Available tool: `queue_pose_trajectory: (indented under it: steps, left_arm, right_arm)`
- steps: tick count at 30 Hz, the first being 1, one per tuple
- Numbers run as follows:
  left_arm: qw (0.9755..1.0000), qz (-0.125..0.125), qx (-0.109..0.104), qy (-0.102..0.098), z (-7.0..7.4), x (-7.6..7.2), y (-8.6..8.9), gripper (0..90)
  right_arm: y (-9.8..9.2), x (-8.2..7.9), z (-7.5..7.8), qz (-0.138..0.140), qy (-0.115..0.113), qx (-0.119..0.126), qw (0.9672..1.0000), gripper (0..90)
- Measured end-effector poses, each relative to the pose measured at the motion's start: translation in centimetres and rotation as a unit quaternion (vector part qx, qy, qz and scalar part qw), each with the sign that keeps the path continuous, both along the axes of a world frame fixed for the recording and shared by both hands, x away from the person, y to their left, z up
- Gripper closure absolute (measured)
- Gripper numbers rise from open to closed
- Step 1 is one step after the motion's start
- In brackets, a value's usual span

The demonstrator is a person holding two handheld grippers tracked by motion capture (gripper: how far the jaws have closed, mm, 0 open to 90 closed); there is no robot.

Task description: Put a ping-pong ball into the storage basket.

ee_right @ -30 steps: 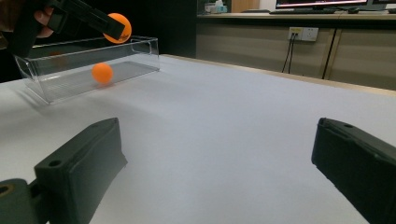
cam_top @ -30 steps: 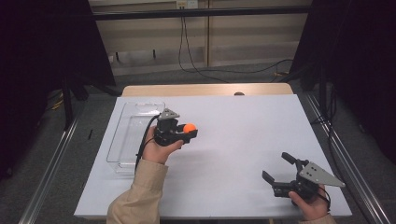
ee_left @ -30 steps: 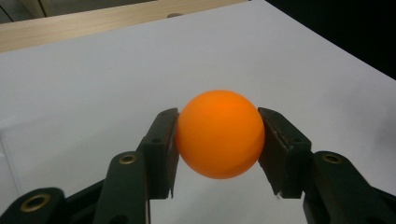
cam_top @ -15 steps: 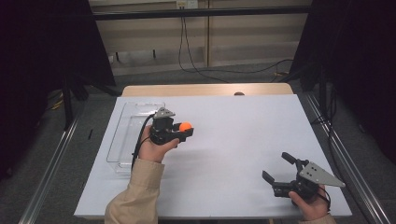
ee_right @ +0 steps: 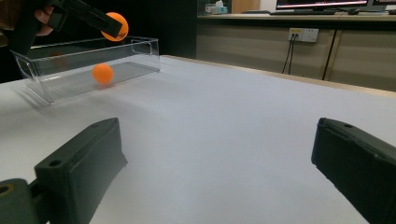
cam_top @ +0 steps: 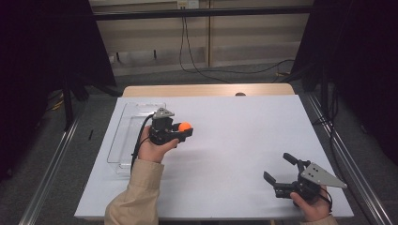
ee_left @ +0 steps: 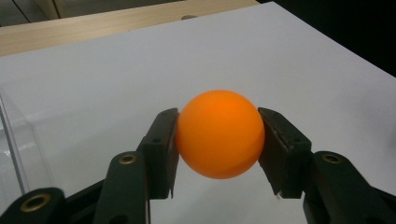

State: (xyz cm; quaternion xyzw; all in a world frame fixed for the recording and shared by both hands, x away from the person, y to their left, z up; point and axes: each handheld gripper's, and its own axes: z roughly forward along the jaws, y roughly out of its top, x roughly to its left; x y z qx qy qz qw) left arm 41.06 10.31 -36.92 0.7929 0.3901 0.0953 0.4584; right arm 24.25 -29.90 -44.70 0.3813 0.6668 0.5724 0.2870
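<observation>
An orange ball (cam_top: pixel 184 126) is pinched between the jaws of my left gripper (cam_top: pixel 182 131), held above the white table just right of a clear plastic box (cam_top: pixel 123 140). In the left gripper view the ball (ee_left: pixel 219 133) sits squarely between both black pads (ee_left: pixel 161 149), and the box's wall (ee_left: pixel 11 154) shows at the left edge. My right gripper (cam_top: pixel 280 170) rests near the table's front right, open with nothing in it. Its view shows a second orange ball (ee_right: pixel 102 73) lying inside the box (ee_right: pixel 140 49), with the held ball (ee_right: pixel 115 25) above the box's rim.
A white sheet (cam_top: pixel 244 140) covers the table, with a wooden strip (cam_top: pixel 206 90) along its far edge. Metal rails (cam_top: pixel 347 164) run along both sides. Cables hang on the back wall (cam_top: pixel 197 51).
My left gripper has carried the orange ball a little to the left, toward the clear box. The right gripper has not moved.
</observation>
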Motion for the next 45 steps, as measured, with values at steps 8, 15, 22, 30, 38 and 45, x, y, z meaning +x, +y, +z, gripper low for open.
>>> queue_pose_trajectory:
  steps: [8,15,22,30,38,45]
  left_arm:
    - [1.0000,0.007,-0.001,0.000,0.1,0.1,0.5,50.8]
    - [0.9999,0.011,-0.002,0.000,0.0,0.3,0.8,50.8]
    - [0.9999,0.014,0.001,-0.004,0.1,0.3,1.0,50.8]
    - [0.9998,0.021,-0.001,-0.005,0.2,0.4,1.6,50.8]
    - [0.9996,0.027,-0.001,-0.007,0.3,0.5,2.1,50.8]
    - [0.9996,0.028,-0.001,-0.008,0.3,0.6,2.2,50.8]
  right_arm:
    - [0.0,0.0,0.0,0.000,0.000,0.001,1.0000,1.9]
    - [0.0,0.0,0.0,0.000,0.000,0.000,1.0000,2.0]
    - [0.0,0.0,0.0,0.001,0.000,-0.001,1.0000,2.0]
    - [0.0,0.0,0.0,0.001,0.000,0.000,1.0000,2.0]
    - [0.0,0.0,0.0,0.001,0.000,-0.001,1.0000,2.0]
    - [0.0,0.0,0.0,0.000,0.000,0.001,1.0000,2.0]
